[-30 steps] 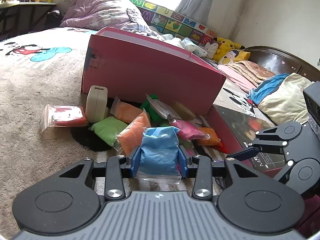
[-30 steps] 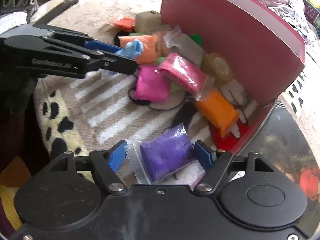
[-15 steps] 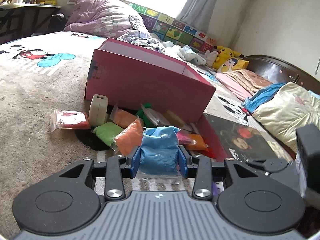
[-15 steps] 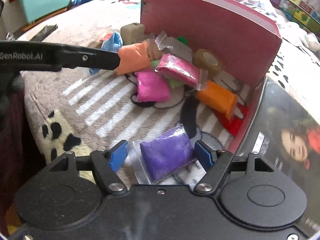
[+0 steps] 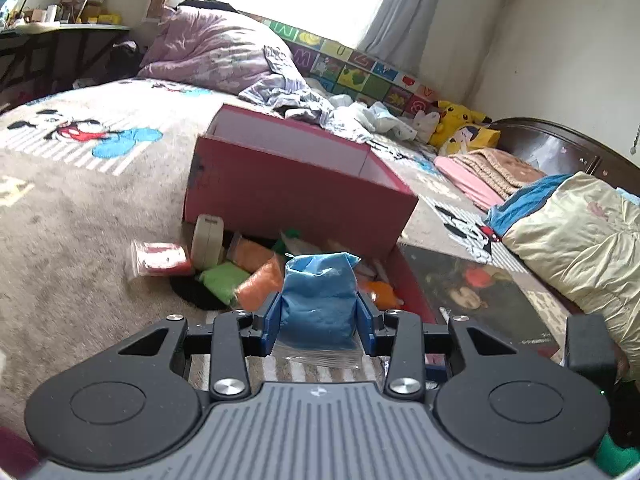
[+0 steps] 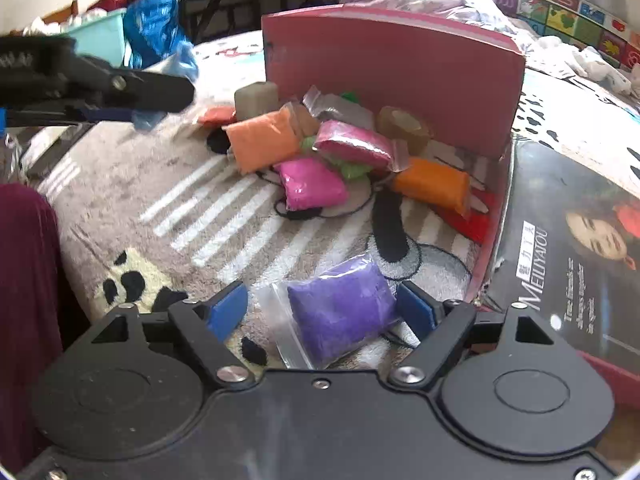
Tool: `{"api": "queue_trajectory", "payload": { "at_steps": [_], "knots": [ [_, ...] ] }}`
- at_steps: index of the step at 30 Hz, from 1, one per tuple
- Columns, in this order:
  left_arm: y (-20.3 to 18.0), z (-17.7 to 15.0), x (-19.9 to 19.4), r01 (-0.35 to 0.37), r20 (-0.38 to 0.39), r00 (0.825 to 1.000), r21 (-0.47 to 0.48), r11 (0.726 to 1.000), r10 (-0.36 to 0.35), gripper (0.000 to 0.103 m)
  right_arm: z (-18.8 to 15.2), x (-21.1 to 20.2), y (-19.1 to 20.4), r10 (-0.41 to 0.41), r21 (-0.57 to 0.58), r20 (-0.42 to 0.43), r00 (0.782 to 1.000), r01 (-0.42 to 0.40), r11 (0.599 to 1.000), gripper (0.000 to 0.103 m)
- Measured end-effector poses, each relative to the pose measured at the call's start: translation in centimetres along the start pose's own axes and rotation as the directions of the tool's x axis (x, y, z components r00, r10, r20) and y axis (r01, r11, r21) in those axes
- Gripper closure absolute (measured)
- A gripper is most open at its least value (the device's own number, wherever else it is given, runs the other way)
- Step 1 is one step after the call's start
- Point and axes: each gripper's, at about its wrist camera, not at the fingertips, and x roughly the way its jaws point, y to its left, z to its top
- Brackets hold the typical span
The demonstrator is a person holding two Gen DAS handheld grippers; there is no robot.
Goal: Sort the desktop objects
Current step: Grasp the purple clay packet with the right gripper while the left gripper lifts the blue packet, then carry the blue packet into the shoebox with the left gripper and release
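The left gripper (image 5: 319,322) pinches a soft, light blue bag (image 5: 318,300) above the bed, while the right gripper (image 6: 324,314), opening, straddles a squashy purple bag (image 6: 340,312) on the blanket (image 6: 120,184), best squeezed across its filled middle, not its slippery plastic flap.

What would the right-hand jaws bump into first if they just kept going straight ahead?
Probably the purple bag lying between the opening jaws of the right gripper; beyond it, likely the blanket, though depth is unclear.
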Motion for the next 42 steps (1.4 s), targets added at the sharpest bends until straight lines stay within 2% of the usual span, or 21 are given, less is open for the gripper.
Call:
{"api": "queue_trajectory", "payload": {
  "at_steps": [14,18,21,26,33,42],
  "knots": [
    [0.7,6.0,0.6,-0.068,0.055,0.996,0.031,0.997,0.067,0.065,-0.7,-0.4,-1.5,0.02,0.049,0.09,0.996,-0.024,0.999,0.045],
    [0.6,8.3,1.9,-0.085,0.065,0.995,0.059,0.995,0.081,0.065,-0.5,-0.4,-1.6,0.035,0.048,0.109,0.993,-0.04,0.998,0.05],
    [0.5,10.0,3.3,-0.09,0.065,0.994,0.073,0.993,0.085,0.065,-0.2,-0.3,-1.7,0.053,0.05,0.125,0.991,-0.06,0.997,0.061],
    [0.2,12.1,5.5,-0.09,0.054,0.995,0.098,0.991,0.085,0.065,0.2,-0.3,-3.0,0.101,0.126,0.171,0.98,-0.123,0.984,0.071],
    [0.2,13.4,9.0,-0.095,0.014,0.995,0.116,0.989,0.094,0.065,0.4,0.0,-4.6,0.118,0.203,0.194,0.974,-0.158,0.966,0.079],
    [0.6,16.0,13.4,-0.12,-0.015,0.992,0.132,0.984,0.123,0.065,0.4,0.1,-5.2,0.141,0.223,0.206,0.968,-0.187,0.957,0.081]
  ]
}}
